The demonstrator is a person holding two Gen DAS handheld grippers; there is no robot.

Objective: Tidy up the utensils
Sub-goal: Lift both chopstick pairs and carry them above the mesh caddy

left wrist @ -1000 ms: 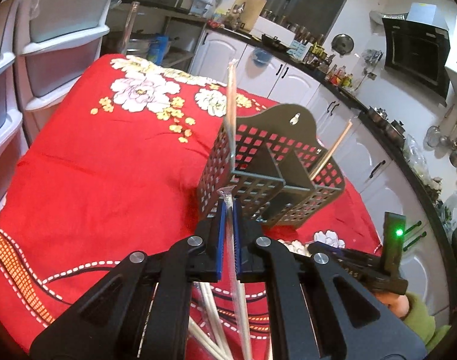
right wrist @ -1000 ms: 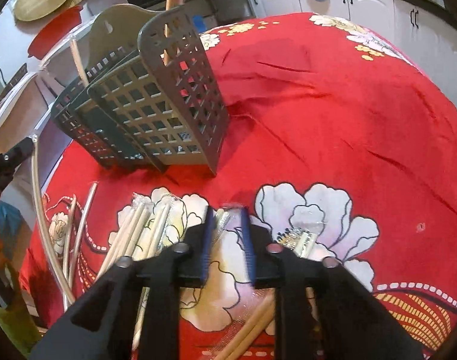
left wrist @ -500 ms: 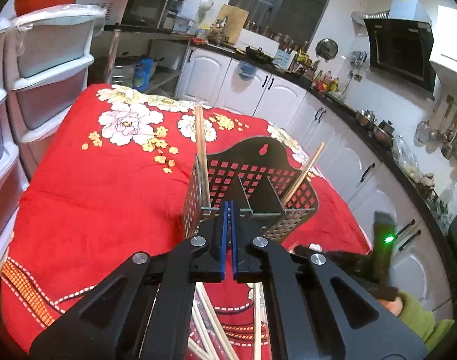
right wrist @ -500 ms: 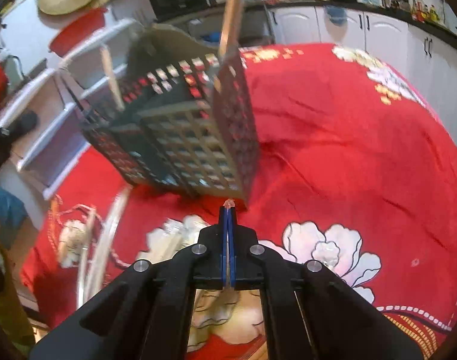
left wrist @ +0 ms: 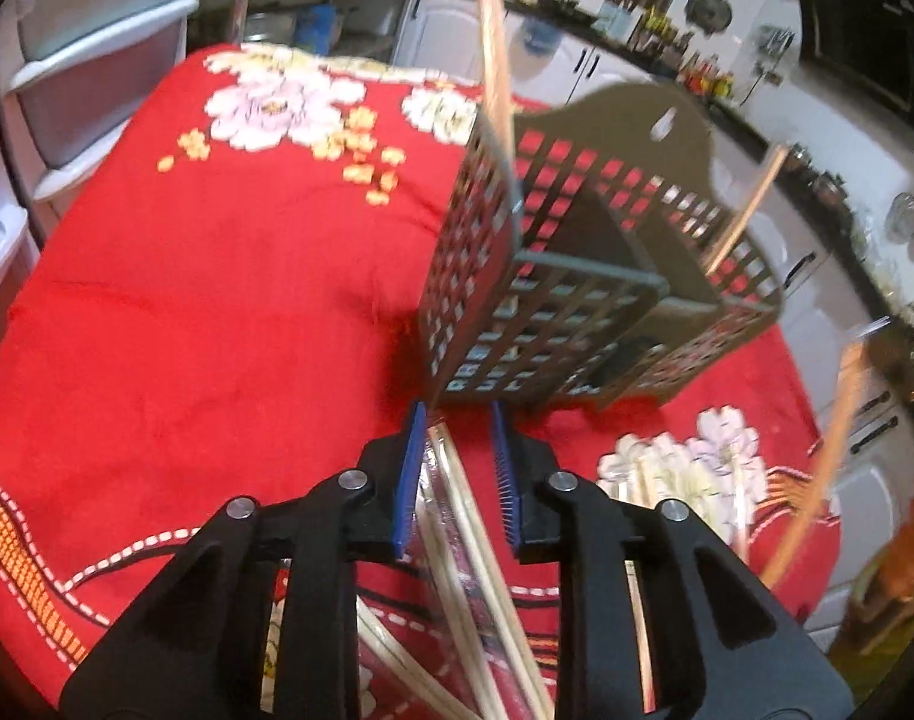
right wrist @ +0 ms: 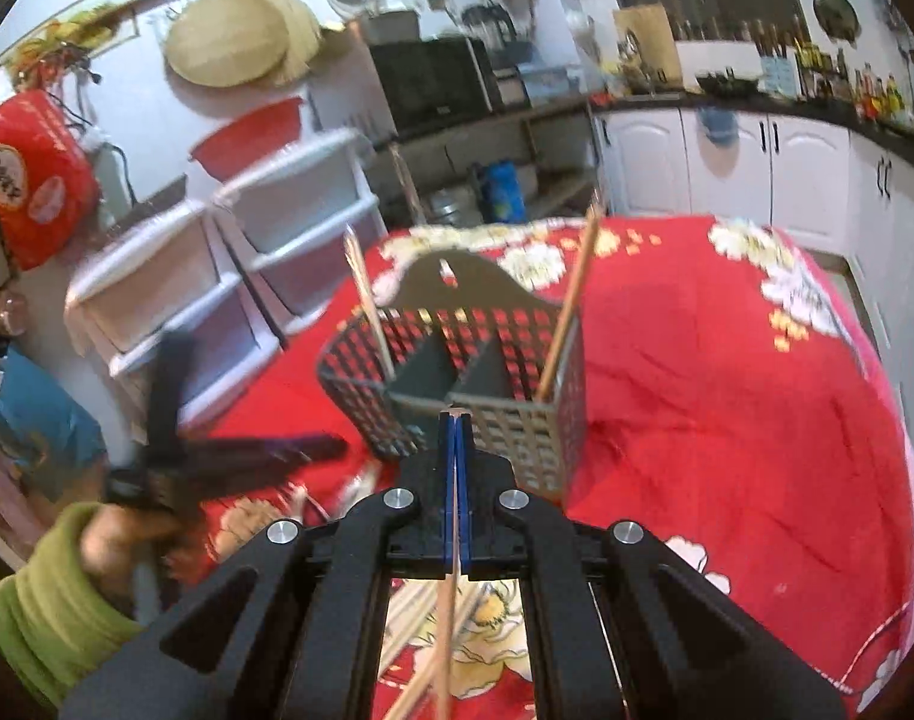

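A grey lattice utensil holder (left wrist: 583, 294) stands on the red flowered tablecloth (left wrist: 216, 276), with one chopstick (left wrist: 496, 48) upright at its left end and another (left wrist: 745, 210) at its right end. My left gripper (left wrist: 457, 474) is open, low over wrapped chopsticks (left wrist: 463, 516) lying on the cloth just in front of the holder. My right gripper (right wrist: 455, 468) is shut on a chopstick (right wrist: 444, 618), raised in front of the holder (right wrist: 457, 372). That held chopstick shows blurred at the right of the left wrist view (left wrist: 829, 456).
More wrapped chopsticks (left wrist: 679, 480) lie on the cloth right of my left gripper. White plastic drawers (right wrist: 228, 276) stand beyond the table's left side. Kitchen cabinets (right wrist: 757, 174) run along the back.
My left gripper has opened and dropped low over the chopsticks on the cloth. My right gripper, shut on a chopstick, has lifted away from the cloth and now faces the holder's top.
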